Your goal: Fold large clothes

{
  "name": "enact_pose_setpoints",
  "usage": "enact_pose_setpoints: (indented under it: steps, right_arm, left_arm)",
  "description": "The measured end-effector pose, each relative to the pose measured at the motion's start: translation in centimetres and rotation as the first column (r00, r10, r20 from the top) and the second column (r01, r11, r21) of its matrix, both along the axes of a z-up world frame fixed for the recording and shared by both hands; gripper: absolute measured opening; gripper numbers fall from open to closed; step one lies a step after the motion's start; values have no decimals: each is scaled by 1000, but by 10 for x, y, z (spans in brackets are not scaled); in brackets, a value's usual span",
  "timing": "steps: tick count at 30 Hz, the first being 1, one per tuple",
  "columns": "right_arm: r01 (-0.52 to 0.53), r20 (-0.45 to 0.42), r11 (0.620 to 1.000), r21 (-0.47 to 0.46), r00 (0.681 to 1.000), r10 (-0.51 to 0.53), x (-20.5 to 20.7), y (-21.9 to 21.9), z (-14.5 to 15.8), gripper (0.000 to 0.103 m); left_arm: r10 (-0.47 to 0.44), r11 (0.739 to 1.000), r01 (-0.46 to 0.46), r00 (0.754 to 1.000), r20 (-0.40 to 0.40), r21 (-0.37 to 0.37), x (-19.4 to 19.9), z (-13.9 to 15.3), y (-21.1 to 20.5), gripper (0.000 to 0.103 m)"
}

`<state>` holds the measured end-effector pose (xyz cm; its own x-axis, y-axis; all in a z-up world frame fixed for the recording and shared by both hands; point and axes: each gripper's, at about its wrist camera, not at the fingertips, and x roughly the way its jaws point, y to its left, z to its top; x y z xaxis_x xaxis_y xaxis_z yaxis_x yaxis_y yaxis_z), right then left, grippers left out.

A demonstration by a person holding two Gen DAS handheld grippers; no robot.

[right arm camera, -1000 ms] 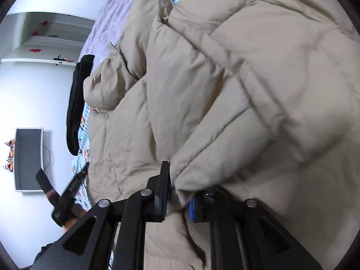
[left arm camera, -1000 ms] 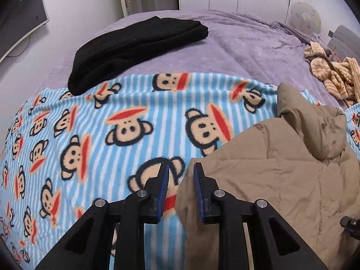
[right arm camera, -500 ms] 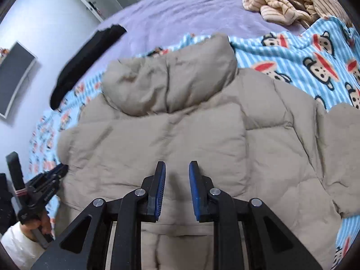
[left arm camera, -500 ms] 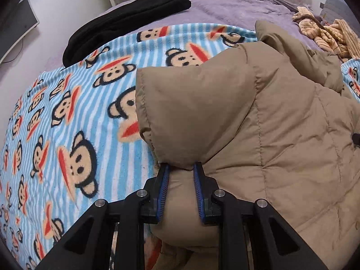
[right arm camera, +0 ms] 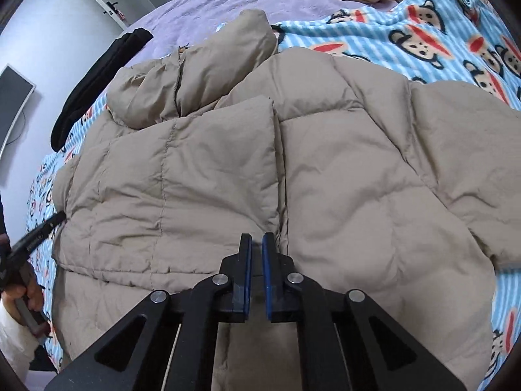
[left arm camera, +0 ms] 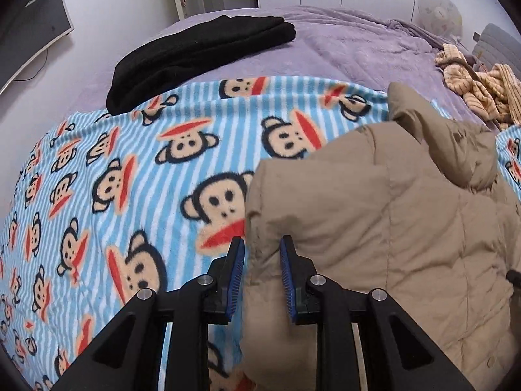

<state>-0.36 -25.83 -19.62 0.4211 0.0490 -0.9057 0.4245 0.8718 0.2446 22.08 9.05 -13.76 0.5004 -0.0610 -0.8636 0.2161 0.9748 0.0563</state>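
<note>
**Sleeve folded in, hand-held grippers at the jacket's edges**

Nearest us, our left hand-held gripper (left arm camera: 262, 273) stands fairly wide, its fingers straddling the jacket's left edge without pinching it. Our right hand-held gripper (right arm camera: 256, 260) is narrowed to a slim gap, empty, just above the tan puffer jacket (right arm camera: 342, 179) near a folded-in sleeve panel (right arm camera: 211, 169), likely placed so to narrow the body. The jacket lies spread on the monkey-print blanket (left arm camera: 114, 195) on the bed. Farther off rest a folded black garment (left arm camera: 195, 52) and a striped heap (left arm camera: 482, 88) on the purple bedspread (left arm camera: 358, 45).
</note>
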Motion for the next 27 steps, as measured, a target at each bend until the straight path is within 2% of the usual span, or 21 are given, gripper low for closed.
enact_pose_setpoints:
  steps: [4, 5, 7, 11, 14, 18, 21, 22, 23, 24, 25, 26, 27]
  right_arm:
    - [18, -6, 1000, 11, 1000, -18, 4, 7, -6, 7]
    - [26, -3, 999, 18, 1000, -26, 12, 9, -9, 7]
    - [30, 7, 999, 35, 1000, -30, 9, 8, -13, 7]
    - [39, -2, 998, 47, 999, -39, 1, 2, -6, 7]
    - [74, -27, 997, 26, 997, -73, -17, -6, 3, 8]
    - [124, -21, 990, 72, 992, -123, -52, -18, 17, 9]
    - [149, -17, 983, 108, 989, -148, -77, -21, 23, 14]
    - [159, -20, 979, 124, 987, -158, -86, -23, 25, 20]
    - [167, -24, 976, 137, 986, -165, -88, -21, 25, 28]
    - [178, -25, 972, 156, 984, -176, -96, -23, 26, 33]
    - [190, -26, 967, 172, 982, -188, -97, -23, 26, 43]
    - [202, -24, 961, 191, 979, -201, -103, -25, 27, 48]
    - [214, -19, 954, 210, 976, -215, -107, -27, 28, 49]
  left_arm:
    - [32, 999, -35, 994, -106, -30, 33, -35, -1, 25]
    - [44, 999, -47, 993, -106, -26, 32, -40, -2, 30]
    - [45, 999, -45, 996, -78, 7, 27, -40, -6, 31]
    - [29, 998, -25, 997, -65, 66, 11, -24, -10, 31]
    - [2, 998, 1, 998, -61, 55, -11, -6, -9, 31]
    - [-71, 996, 76, 994, -82, 47, -55, 15, -25, 31]
    - [-113, 993, 116, 989, -93, 28, -92, 27, -46, 32]
    - [-127, 992, 128, 987, -100, 13, -101, 30, -55, 39]
    - [-139, 990, 140, 985, -107, 0, -109, 33, -65, 78]
    - [-143, 990, 143, 984, -104, -7, -119, 35, -75, 97]
    - [-142, 990, 141, 987, -77, -14, -130, 40, -85, 103]
    - [-160, 987, 159, 985, -67, -28, -139, 43, -96, 103]
    - [-184, 983, 181, 979, -84, -38, -145, 43, -108, 103]
